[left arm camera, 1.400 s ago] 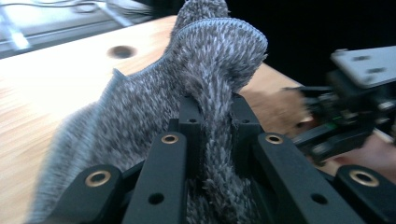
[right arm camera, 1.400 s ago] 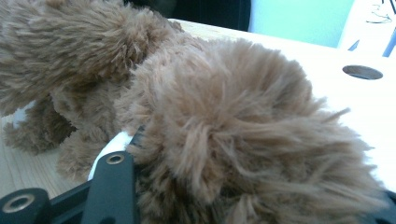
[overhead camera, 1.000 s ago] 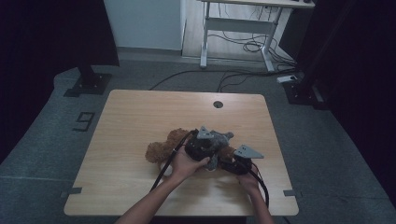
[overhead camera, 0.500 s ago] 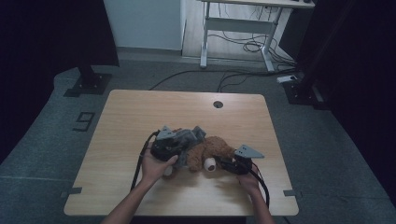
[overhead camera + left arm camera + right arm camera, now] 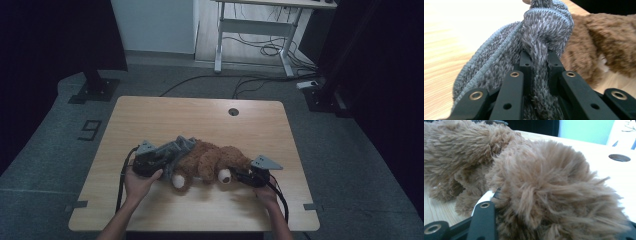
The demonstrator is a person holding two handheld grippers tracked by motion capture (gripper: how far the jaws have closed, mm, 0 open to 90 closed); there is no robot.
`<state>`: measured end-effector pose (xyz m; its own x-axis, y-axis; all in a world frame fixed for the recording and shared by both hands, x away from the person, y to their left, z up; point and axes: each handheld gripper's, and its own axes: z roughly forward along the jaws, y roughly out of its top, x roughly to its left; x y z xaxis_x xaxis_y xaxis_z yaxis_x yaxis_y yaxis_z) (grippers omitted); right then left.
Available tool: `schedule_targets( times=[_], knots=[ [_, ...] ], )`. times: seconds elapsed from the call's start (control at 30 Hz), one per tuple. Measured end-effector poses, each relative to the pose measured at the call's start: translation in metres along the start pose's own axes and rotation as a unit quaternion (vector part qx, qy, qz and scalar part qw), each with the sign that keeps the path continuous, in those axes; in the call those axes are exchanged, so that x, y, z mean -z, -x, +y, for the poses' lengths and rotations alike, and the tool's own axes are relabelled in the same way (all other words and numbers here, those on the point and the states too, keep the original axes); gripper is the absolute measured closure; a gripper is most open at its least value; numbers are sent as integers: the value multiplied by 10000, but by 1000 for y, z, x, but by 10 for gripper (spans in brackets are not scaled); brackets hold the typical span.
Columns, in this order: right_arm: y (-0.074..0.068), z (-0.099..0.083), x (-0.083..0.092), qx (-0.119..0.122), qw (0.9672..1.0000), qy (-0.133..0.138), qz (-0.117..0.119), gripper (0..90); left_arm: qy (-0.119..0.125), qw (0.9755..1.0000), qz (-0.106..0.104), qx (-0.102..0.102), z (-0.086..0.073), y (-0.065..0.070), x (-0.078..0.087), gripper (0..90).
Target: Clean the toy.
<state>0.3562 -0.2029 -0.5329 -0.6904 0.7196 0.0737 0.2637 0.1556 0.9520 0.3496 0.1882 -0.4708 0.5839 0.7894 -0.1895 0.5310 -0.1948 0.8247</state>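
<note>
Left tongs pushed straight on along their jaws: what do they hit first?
The left tongs are shut on the grey knit garment, so more of that comes first. Right beyond it lies the brown plush bear, probably next, though depth is hard to judge.

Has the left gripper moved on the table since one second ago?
Yes. In the high view the left gripper, shut on the grey knitted garment, has moved left, away from the table's cable hole, while the right gripper stayed on the teddy bear.
</note>
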Motion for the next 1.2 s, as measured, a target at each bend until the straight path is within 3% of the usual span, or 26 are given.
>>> schedule_targets(
  times=[0.2,0.4,0.57,0.7,0.73,0.8,0.87,0.97,1.1,1.2],
  knots=[
    [1,0,0,-21,10000,9,2,443,44,10000,38,64,1,0,3,787],
    [3,0,-1,-93,10000,13,17,443,171,9998,-42,-121,28,16,-3,778],
    [2,0,0,-48,10000,3,14,442,144,9993,-230,-253,56,37,-28,778],
    [1,1,0,-7,10000,-19,20,439,-179,9988,-235,-398,68,50,-59,778],
    [1,1,0,-3,10000,-21,27,438,-283,9986,-214,-396,68,51,-67,778],
    [1,1,0,-2,10000,-21,33,432,-408,9984,-324,-204,64,48,-79,778],
    [2,1,1,9,10000,-41,37,417,-423,9984,-245,-291,56,50,-83,786],
    [1,3,2,-47,9999,-84,61,328,-326,9984,-200,-420,45,55,-78,799],
    [-6,11,8,-95,9994,-346,20,175,-128,9988,-360,-322,31,56,-68,804],
    [-9,20,16,-179,9985,-496,124,134,48,9987,-440,-241,21,56,-63,804]
  ],
)
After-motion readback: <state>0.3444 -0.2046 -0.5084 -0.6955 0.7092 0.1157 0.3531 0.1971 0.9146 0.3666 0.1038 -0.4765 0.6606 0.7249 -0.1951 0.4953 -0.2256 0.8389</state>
